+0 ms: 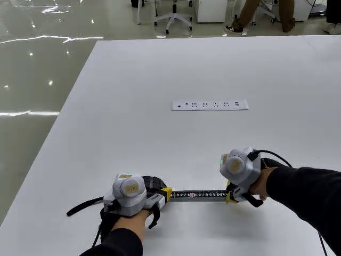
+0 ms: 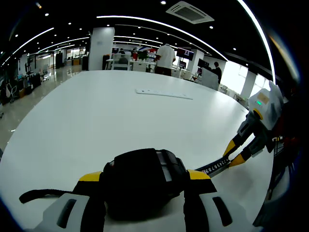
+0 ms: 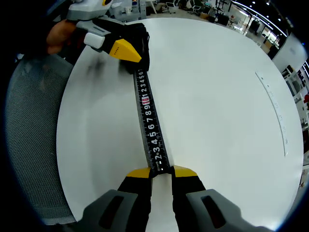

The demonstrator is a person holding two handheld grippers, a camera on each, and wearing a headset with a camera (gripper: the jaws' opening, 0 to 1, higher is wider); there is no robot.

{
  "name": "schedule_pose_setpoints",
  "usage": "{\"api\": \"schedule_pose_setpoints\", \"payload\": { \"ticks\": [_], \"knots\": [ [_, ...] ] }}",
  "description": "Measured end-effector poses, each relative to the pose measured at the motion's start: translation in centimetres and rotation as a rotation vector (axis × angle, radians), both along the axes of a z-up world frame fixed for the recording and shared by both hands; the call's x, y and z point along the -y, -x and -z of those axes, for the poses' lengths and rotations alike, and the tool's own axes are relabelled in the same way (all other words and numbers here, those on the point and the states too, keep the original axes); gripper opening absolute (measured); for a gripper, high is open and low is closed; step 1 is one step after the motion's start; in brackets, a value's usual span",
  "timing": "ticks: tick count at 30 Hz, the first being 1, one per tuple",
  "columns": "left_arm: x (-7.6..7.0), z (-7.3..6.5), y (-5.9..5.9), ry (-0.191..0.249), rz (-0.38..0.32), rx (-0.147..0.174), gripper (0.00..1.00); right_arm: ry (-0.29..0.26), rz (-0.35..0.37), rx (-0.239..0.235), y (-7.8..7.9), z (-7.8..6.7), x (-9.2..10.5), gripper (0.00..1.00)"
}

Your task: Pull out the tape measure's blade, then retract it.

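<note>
The left tool is clenched around the tape measure, with its yellow-tipped jaws pressing the black case from both sides. The right tool is clenched on the free end of the blade, and its jaws meet on it just below the lowest numbers. The blade runs straight from the case to the right tool, low over the desk. Its printed scale faces up, and a red-marked figure shows partway along. In the head view both tools sit near the desk's near edge, the left one holding the case and the right one apart from it at the blade's tip. A hand wraps each tool, and a dark sleeve shows behind each hand. A black strap lies on the desk, trailing leftward from beside the left tool. Farther out, toward the middle of the desk, a white power strip lies flat, well apart from both tools. Beyond the far edge lies a glossy floor.
</note>
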State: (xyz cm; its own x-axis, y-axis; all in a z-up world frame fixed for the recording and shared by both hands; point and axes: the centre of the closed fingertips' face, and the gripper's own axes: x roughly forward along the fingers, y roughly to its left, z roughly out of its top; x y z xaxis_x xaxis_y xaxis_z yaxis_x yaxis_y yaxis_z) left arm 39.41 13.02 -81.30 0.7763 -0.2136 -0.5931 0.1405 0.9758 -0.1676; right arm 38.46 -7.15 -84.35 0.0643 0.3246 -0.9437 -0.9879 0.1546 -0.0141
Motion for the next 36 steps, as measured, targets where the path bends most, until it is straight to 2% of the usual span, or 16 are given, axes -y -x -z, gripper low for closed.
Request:
{"api": "schedule_pose_setpoints", "payload": {
  "ticks": [36],
  "knots": [
    [0.0, 0.0, 0.0, 0.005, -0.004, 0.000, 0.62, -0.034, 0.006, 0.008, -0.1, 0.0, -2.2, 0.11]
  ]
}}
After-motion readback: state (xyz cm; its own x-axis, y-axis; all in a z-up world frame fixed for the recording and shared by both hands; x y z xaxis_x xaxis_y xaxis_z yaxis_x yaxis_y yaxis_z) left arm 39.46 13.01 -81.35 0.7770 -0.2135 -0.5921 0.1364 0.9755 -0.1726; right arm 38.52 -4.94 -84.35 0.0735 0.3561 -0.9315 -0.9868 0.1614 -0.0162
